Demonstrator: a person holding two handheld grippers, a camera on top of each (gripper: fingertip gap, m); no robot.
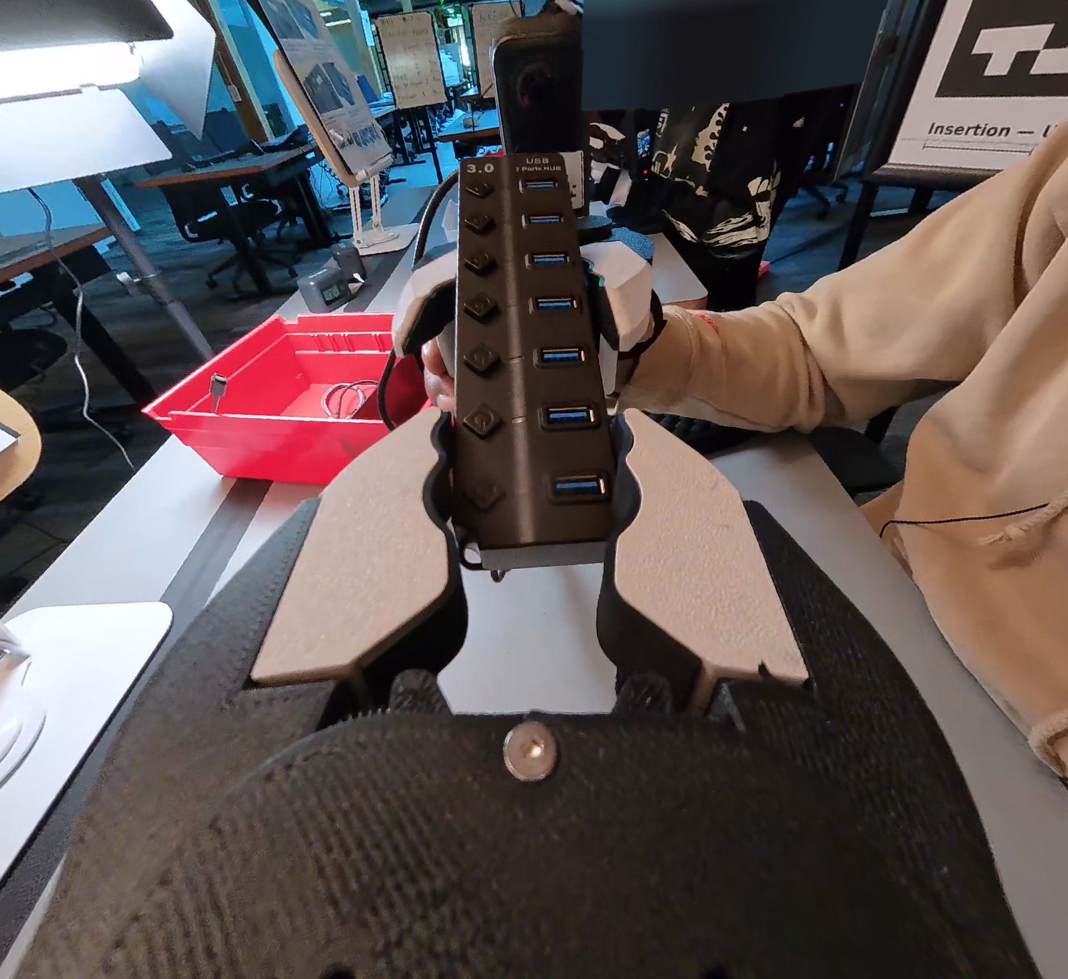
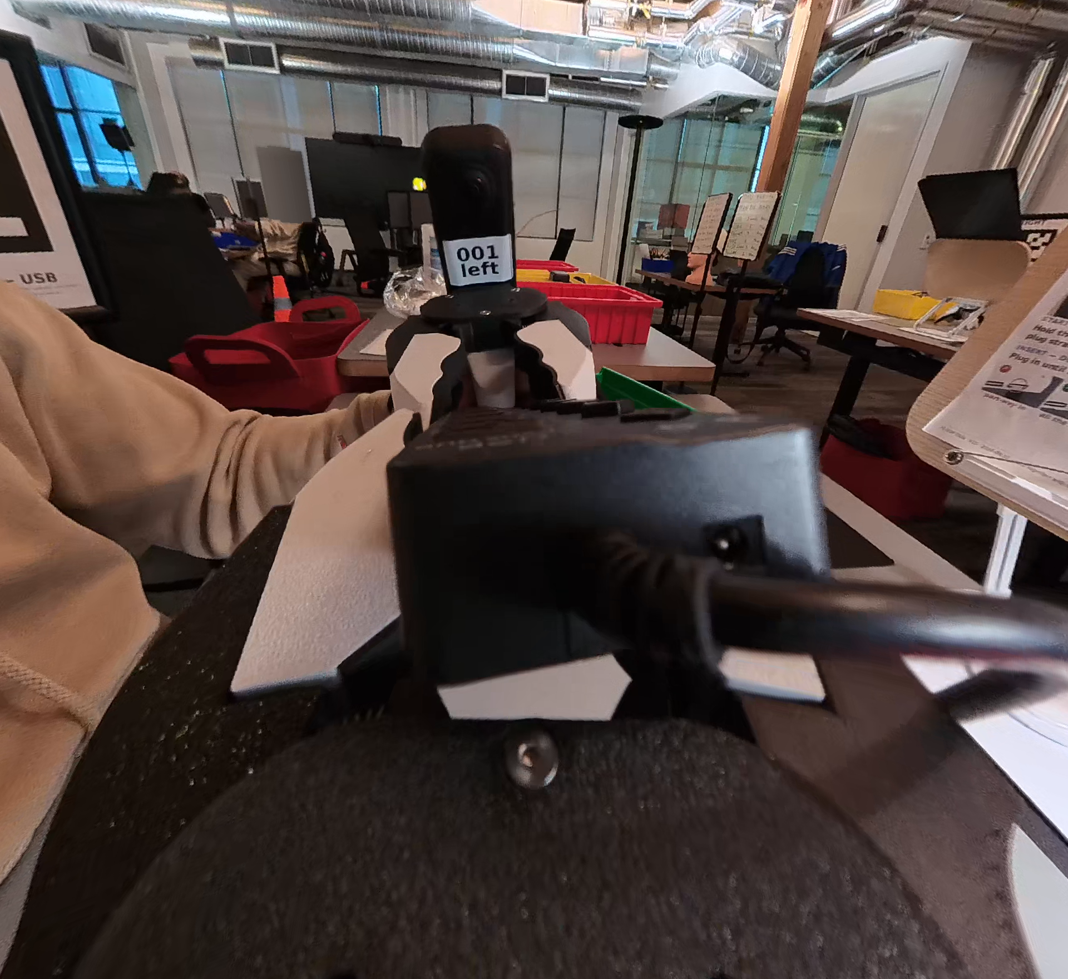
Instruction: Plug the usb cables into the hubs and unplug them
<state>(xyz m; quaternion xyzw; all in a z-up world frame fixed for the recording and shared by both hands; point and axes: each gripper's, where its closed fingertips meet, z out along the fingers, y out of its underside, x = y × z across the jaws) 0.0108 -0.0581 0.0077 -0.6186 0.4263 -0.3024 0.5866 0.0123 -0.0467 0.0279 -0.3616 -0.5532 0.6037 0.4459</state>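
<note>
Left wrist view: left gripper [image 1: 529, 494] pinches near end of long black plastic seven-port USB hub [image 1: 529, 350], held above grey worktop [image 1: 144, 518]; ports empty.

Right wrist view: right gripper [image 2: 583, 679] clamps hub's [image 2: 601, 535] cable end. Likely pre-insertion; next, fetch a cable.

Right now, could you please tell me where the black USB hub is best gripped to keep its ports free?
Grip the USB hub across its long side walls at the cable-free end, coming in along its length, as the left gripper does. Its ports and buttons sit on the top face, so they stay clear.
</note>
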